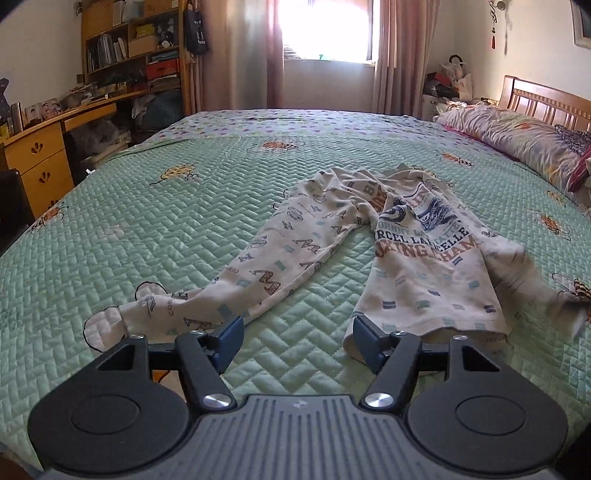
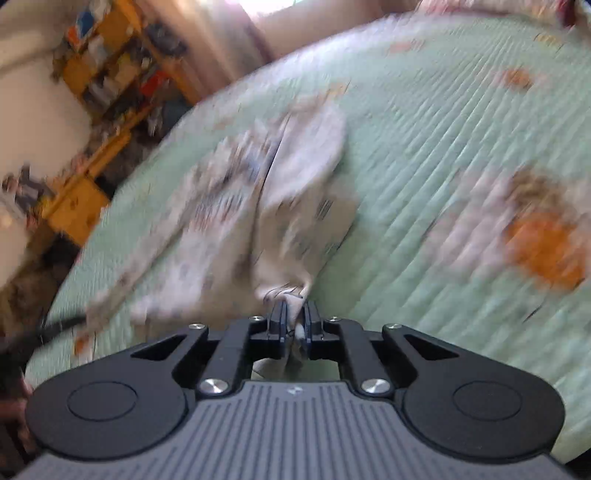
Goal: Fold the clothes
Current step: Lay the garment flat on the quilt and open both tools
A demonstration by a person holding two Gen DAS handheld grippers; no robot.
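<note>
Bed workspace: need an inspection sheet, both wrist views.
Surface: green quilt on the bed, lying flat.
Job's things: printed shirt, unfolded, one sleeve stretched toward the left gripper.
Clutter: pillow by the headboard.
Grippers: left gripper open, above the quilt, holding nothing; right gripper shut on shirt fabric.
Cables: dark strand at the right wrist view's left edge, too blurred to identify.
Surroundings: desk, bookshelf, curtained window.
</note>
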